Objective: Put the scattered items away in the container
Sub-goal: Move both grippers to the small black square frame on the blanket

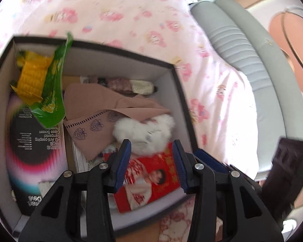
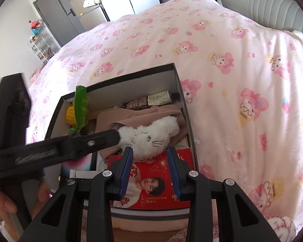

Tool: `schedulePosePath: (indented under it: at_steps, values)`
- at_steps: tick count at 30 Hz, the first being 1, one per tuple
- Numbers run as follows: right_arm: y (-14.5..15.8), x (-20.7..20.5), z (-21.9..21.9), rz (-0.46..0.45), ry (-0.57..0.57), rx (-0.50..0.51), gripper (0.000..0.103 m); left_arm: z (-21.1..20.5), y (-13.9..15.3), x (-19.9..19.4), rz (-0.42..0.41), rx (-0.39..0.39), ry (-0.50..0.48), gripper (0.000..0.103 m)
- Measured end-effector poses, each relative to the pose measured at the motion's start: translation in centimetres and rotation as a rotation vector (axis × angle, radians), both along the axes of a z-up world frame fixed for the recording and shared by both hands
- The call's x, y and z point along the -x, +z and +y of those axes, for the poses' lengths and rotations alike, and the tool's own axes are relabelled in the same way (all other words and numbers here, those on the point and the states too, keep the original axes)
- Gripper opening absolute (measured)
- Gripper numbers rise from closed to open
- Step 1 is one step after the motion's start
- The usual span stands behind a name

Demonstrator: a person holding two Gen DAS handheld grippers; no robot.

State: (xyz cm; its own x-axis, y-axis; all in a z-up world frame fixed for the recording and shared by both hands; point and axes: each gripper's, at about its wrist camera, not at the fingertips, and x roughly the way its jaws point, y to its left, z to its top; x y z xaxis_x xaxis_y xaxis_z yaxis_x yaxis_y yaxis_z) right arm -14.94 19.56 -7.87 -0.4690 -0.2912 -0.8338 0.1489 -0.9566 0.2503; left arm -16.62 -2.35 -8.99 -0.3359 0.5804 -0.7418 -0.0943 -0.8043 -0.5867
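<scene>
A dark-rimmed box [image 1: 172, 68] with white inner walls sits on the bed; it also shows in the right wrist view [image 2: 177, 76]. In it lie a white fluffy cat toy [image 1: 145, 131] [image 2: 153, 133], a red packet [image 1: 151, 177] [image 2: 151, 185], a beige cloth [image 1: 103, 109], a green and yellow snack bag [image 1: 48, 84] [image 2: 80, 109] and a black screen-protector pack [image 1: 34, 139]. My left gripper [image 1: 151, 147] is open just above the cat toy; its fingers [image 2: 109, 137] reach the toy from the left. My right gripper [image 2: 149, 153] is open over the red packet, next to the toy.
The pink cartoon-print duvet [image 2: 222, 64] covers the bed around the box. A grey padded headboard [image 1: 242, 46] [image 2: 262, 0] stands at the right. A grey door and shelves [image 2: 56, 12] are far behind. A person's hand [image 2: 4, 201] shows at the lower left.
</scene>
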Motion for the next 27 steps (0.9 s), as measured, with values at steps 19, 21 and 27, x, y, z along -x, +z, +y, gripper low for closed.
schedulePosePath:
  at_steps: [19, 21, 27]
  values:
    - [4.9, 0.5, -21.9, 0.017, 0.509, 0.155, 0.033, -20.1, -0.1, -3.6, -0.019, 0.012, 0.431, 0.046]
    - [4.1, 1.2, -24.3, 0.007, 0.521, 0.111, 0.033, -22.3, -2.2, -2.1, -0.071, -0.011, 0.438, 0.045]
    - [1.1, 3.9, -27.1, -0.017, 0.51, 0.048, 0.033, -24.2, -9.8, 3.7, -0.189, -0.04, 0.43, 0.045]
